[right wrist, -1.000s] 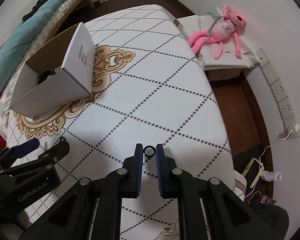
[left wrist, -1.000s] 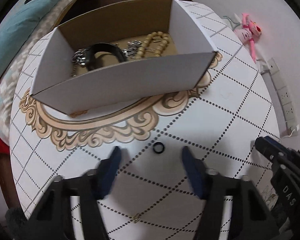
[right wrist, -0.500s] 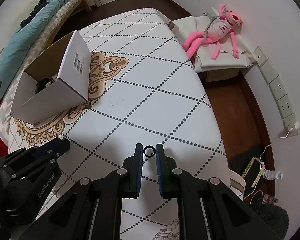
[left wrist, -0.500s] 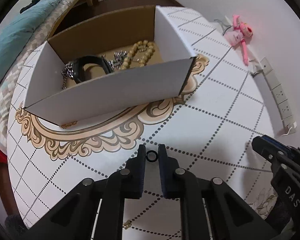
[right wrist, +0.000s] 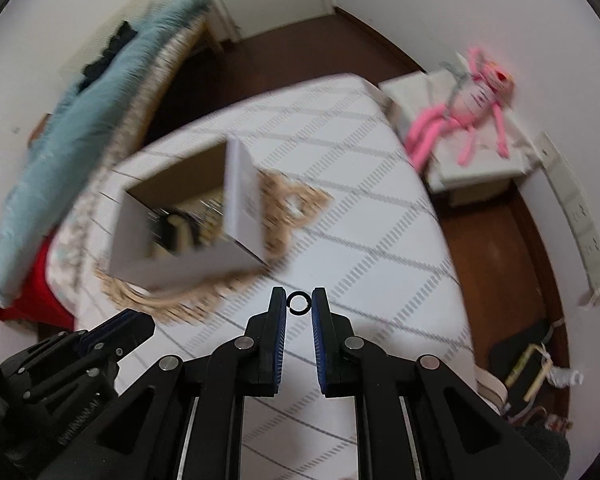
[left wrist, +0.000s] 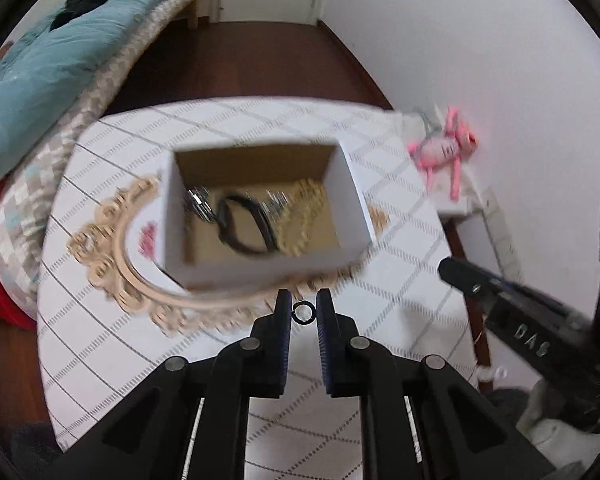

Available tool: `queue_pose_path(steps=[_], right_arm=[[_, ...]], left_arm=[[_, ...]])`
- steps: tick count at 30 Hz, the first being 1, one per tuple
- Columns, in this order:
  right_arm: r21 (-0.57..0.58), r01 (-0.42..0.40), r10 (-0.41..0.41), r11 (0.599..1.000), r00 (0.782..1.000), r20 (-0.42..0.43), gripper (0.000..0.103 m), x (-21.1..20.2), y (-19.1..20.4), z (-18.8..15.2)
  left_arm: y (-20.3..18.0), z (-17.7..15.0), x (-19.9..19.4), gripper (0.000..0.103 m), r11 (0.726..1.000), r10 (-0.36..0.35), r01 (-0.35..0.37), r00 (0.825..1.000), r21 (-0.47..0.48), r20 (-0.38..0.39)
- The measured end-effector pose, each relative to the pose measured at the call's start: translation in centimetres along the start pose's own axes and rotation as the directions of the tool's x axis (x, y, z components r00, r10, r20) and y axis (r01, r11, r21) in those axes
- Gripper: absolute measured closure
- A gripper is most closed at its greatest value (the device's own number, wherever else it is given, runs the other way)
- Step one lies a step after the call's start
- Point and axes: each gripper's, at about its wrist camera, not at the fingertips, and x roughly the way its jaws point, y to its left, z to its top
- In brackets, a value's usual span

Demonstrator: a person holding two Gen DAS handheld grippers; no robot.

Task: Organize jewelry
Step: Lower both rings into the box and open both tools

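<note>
The left gripper [left wrist: 303, 312] pinches a small black ring [left wrist: 302, 313] between its two narrowed fingertips, raised above the white quilted table [left wrist: 404, 280] just short of the open cardboard box [left wrist: 352, 200]. The right gripper [right wrist: 299, 303] likewise clamps a second black ring [right wrist: 299, 304] at its fingertips, its jaws drawn in to the ring's width, above the same tabletop and to the right of the box [right wrist: 240, 200]. Inside the box lie a black bangle [left wrist: 244, 224], a beaded necklace [left wrist: 304, 216] and a silvery chain [left wrist: 198, 206], all blurred. The box sits on the table's ornate gold scroll pattern [left wrist: 112, 248]. In the left wrist view the right gripper's body juts in from the right edge. A pink plush toy [right wrist: 468, 108] lies on a low white stand beyond the table, a teal blanket [right wrist: 80, 132] covers the bed on the left, and a white power strip [right wrist: 580, 216] runs along the wall.
</note>
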Motion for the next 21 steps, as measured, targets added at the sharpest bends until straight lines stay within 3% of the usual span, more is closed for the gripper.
queue_pose_path(steps=[7, 16, 18, 20, 21], right_arm=[[-0.062, -0.060, 0.058, 0.996, 0.998, -0.029, 0.090, 2.4, 4.4, 5.8], [-0.152, -0.011, -0.017, 0.988, 0.983, -0.185, 0.089, 7.7, 7.4, 9.6], [-0.163, -0.001, -0.036, 0.987, 0.975, -0.219, 0.089, 8.5, 7.5, 9.8], [-0.169, 0.011, -0.051, 0.986, 0.971, -0.232, 0.086, 8.7, 7.3, 9.9], [-0.172, 0.022, -0.062, 0.985, 0.972, -0.228, 0.080, 8.5, 7.2, 10.0]], left_arm=[[3.9, 4.6, 1.2, 0.093, 0.998, 0.027, -0.028, 0.999, -0.052, -0.030], [6.2, 8.0, 3.7, 0.088, 0.990, 0.118, -0.125, 0.986, -0.060, -0.114], [6.5, 8.4, 3.9, 0.076, 0.987, 0.150, -0.156, 0.982, -0.043, -0.112], [6.7, 8.7, 3.7, 0.044, 0.983, 0.173, -0.178, 0.980, -0.040, -0.099], [6.9, 8.7, 3.5, 0.040, 0.983, 0.177, -0.181, 0.980, -0.041, -0.090]])
